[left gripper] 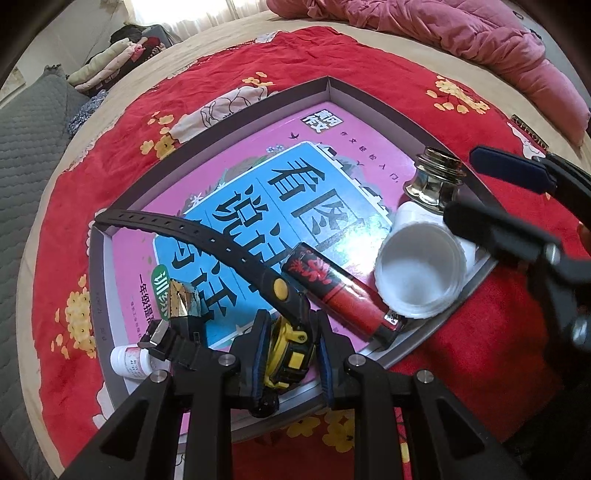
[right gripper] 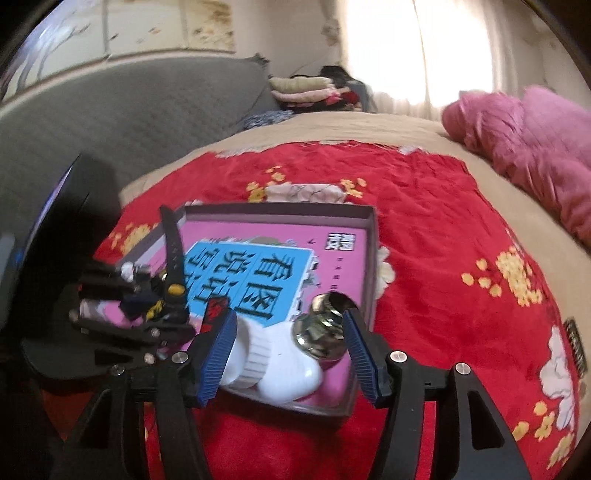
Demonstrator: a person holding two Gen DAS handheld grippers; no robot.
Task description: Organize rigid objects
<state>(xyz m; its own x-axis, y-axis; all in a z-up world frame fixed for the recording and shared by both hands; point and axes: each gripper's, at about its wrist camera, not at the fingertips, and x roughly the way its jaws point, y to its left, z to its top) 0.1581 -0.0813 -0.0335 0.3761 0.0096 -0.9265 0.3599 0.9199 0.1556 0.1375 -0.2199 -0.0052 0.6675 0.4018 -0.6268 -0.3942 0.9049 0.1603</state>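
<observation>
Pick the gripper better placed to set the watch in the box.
Left. The left gripper is already shut on the watch over the box. The right gripper is open, by the white cup.

Red floral blanket (left gripper: pixel 332 74) covers the bed w/ tan sheet (right gripper: pixel 388 129) showing round its edges. Pink quilt (left gripper: pixel 461 29) bunched at 1 o'clock. Folded clothes stack (left gripper: pixel 110 62) at 10 o'clock, by the bright curtain (right gripper: pixel 388 48). Grey quilted headboard (right gripper: pixel 129 107) at 9 o'clock, cream wall (right gripper: pixel 166 26) above it.
</observation>
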